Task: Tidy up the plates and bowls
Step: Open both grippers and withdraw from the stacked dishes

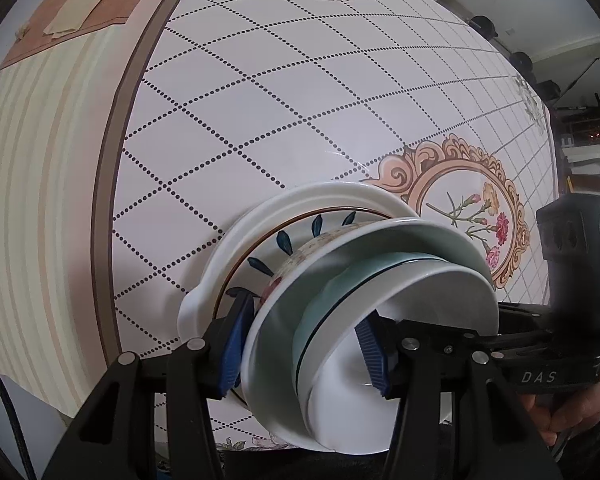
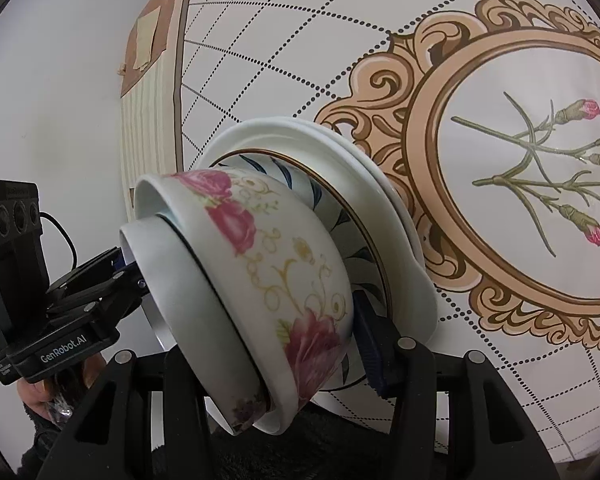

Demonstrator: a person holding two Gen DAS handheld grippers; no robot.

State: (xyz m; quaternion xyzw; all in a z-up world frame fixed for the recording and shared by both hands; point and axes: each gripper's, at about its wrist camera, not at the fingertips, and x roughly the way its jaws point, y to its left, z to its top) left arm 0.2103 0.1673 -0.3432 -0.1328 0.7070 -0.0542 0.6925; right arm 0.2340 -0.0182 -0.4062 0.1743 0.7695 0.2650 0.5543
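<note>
A nest of bowls is held by both grippers: a rose-patterned bowl (image 2: 284, 248) outermost, a teal bowl (image 1: 320, 312) in it, a white bowl (image 1: 420, 300) innermost. My left gripper (image 1: 305, 350) is shut on the rims, one blue pad outside and one inside the white bowl. My right gripper (image 2: 276, 352) grips the opposite side; one blue pad (image 2: 368, 344) presses the rose bowl's wall and the other finger is hidden. The bowls stand over a blue-leaf plate (image 2: 300, 184) lying in a white eared dish (image 2: 340, 152); I cannot tell whether they touch.
The tablecloth (image 1: 260, 100) has a dotted diamond grid and a framed flower medallion (image 2: 500, 160) right of the dish. The brown-banded table edge (image 1: 112, 160) runs along the left, with striped cloth hanging below. A hand (image 1: 556, 416) holds the other tool.
</note>
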